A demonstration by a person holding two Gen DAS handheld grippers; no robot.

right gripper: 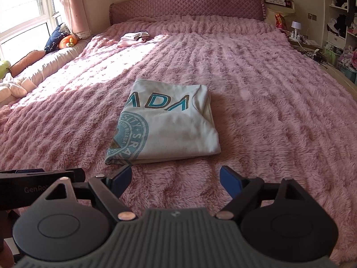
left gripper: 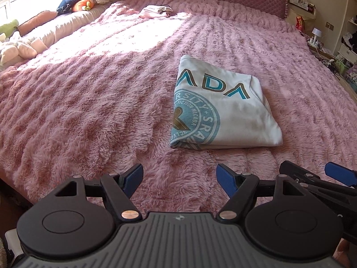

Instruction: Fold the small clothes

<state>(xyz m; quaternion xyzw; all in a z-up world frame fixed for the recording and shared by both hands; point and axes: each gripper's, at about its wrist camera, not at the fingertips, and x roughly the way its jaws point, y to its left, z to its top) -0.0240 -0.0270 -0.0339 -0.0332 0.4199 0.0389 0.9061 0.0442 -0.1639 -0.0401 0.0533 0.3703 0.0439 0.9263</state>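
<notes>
Item: white printed tee [right gripper: 165,125], folded, mid pink fleece blanket [right gripper: 256,84]. Left gripper [left gripper: 179,176], right gripper [right gripper: 175,178] — fingers apart, empty, short of it. Risk: deep pile snags hem — fold could slump w/ regrasp.

The folded shirt [right gripper: 169,122] is pale off-white, printed with teal letters edged in brown and a light teal round seal with a brown figure inside. Under it, the bed cover [right gripper: 256,89] is dusty pink plush, ribbed in rows. Beyond the shirt, the headboard [right gripper: 187,5] is mauve with a diamond quilting. Left of the shirt lie a navy cushion [right gripper: 54,38] with a white sprig print and an orange plush [right gripper: 68,42]. Each claw has black arms and blue pads [left gripper: 225,176].
</notes>
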